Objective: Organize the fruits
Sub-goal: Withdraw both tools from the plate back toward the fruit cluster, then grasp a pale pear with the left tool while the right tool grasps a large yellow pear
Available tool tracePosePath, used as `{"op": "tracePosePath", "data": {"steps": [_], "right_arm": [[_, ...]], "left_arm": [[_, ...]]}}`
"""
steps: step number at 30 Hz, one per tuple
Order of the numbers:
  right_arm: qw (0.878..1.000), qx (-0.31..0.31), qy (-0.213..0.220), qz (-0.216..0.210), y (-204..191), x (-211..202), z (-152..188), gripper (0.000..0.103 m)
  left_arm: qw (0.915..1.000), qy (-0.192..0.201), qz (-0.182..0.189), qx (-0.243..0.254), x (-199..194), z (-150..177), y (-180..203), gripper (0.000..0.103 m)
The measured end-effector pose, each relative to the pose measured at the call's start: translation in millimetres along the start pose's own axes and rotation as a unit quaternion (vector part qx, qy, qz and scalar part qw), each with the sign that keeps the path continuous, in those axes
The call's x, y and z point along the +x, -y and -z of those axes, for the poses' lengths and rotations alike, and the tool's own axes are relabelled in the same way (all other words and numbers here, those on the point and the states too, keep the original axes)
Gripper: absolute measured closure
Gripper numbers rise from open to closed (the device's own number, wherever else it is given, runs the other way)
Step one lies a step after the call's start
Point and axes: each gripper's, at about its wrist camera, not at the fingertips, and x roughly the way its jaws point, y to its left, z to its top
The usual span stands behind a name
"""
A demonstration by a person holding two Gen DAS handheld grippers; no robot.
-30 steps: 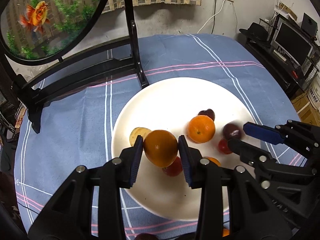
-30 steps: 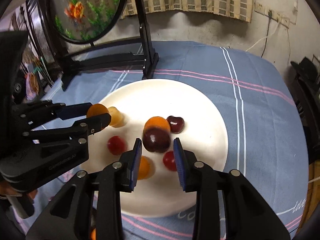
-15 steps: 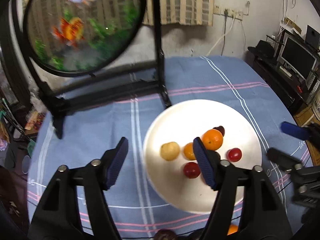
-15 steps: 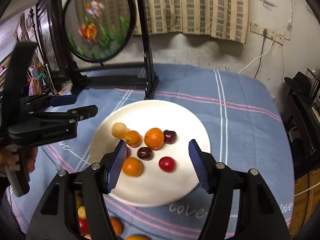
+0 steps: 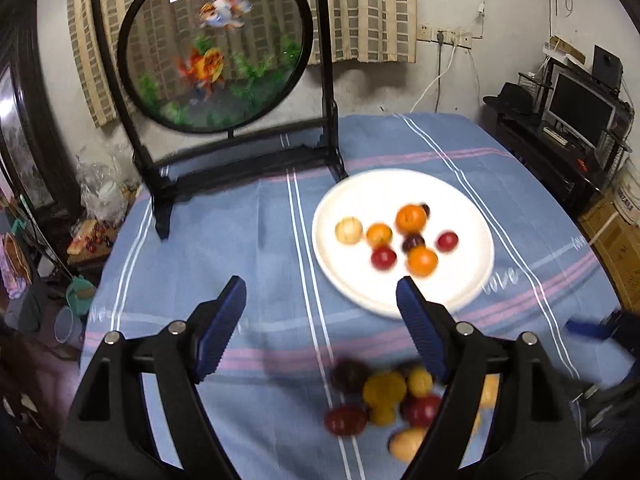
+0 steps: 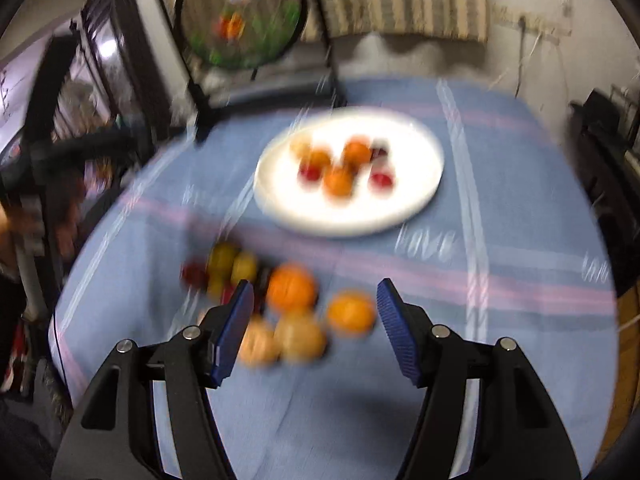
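Note:
A white plate (image 5: 352,272) on the blue striped tablecloth holds several small fruits: oranges, red ones, a dark plum and a pale yellow one (image 5: 349,231). It shows blurred in the right wrist view (image 6: 280,208). A loose pile of fruits (image 5: 384,396) lies on the cloth nearer me; in the right wrist view it includes an orange (image 6: 292,285). My left gripper (image 5: 322,326) is open and empty, raised in front of the plate. My right gripper (image 6: 316,328) is open and empty above the pile; its blue fingertip shows at the left wrist view's right edge (image 5: 584,328).
A round goldfish screen on a black stand (image 5: 216,44) occupies the table's far left. A monitor and shelf (image 5: 580,108) stand off the table at right. Clutter lies on the floor at left.
Both grippers released their fruits onto the plate, opened wide and pulled back and up from the plate. The loose fruit pile has come into view. The right view is motion-blurred.

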Motion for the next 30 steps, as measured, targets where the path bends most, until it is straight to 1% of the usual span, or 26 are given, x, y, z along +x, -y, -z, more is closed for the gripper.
{"op": "tracePosePath", "data": {"steps": [1,3,7,8,13,16,18,19,20,21,22,24,26,30], "right_arm": [[1.000,-0.011,-0.015,0.005,-5,6,12,0.038],[0.998,-0.037,-0.039,0.030,-10,21,32,0.038],[0.993,-0.068,-0.071,0.059,-6,46,47,0.039],[0.993,-0.072,-0.076,0.060,-5,50,47,0.039],[0.990,-0.098,-0.089,0.041,-5,69,40,0.039],[0.988,-0.121,-0.091,0.030,-7,83,32,0.041],[0.986,-0.142,-0.086,0.031,-13,88,27,0.041],[0.984,-0.157,-0.082,0.024,-15,88,24,0.048],[0.982,-0.166,-0.095,-0.003,-17,89,24,0.064],[0.981,-0.168,-0.100,-0.008,-17,89,23,0.066],[0.979,-0.173,-0.103,-0.006,-17,88,22,0.066],[0.981,-0.167,-0.102,-0.008,-14,82,23,0.066],[0.987,-0.124,-0.098,-0.026,-2,72,22,0.066],[0.993,-0.065,-0.090,-0.035,17,55,26,0.066]], "left_arm": [[1.0000,-0.007,0.007,0.001,-3,11,0,0.024],[0.9997,-0.015,0.015,0.008,-8,28,0,0.024],[0.9985,-0.046,0.025,0.019,-11,65,2,0.024],[0.9977,-0.059,0.028,0.017,-11,76,2,0.024],[0.9948,-0.093,0.040,-0.009,-11,108,-3,0.024],[0.9934,-0.104,0.048,-0.006,-10,121,0,0.024],[0.9924,-0.109,0.058,0.001,-9,127,5,0.024],[0.9918,-0.112,0.062,0.006,-8,130,9,0.024],[0.9914,-0.114,0.063,0.009,-7,132,12,0.024],[0.9907,-0.118,0.067,0.011,-4,134,15,0.024],[0.9901,-0.121,0.071,0.014,-1,136,18,0.024],[0.9895,-0.121,0.076,0.019,4,137,24,0.024],[0.9890,-0.121,0.081,0.028,9,135,32,0.023],[0.9862,-0.130,0.087,0.055,25,136,47,0.023]]}}
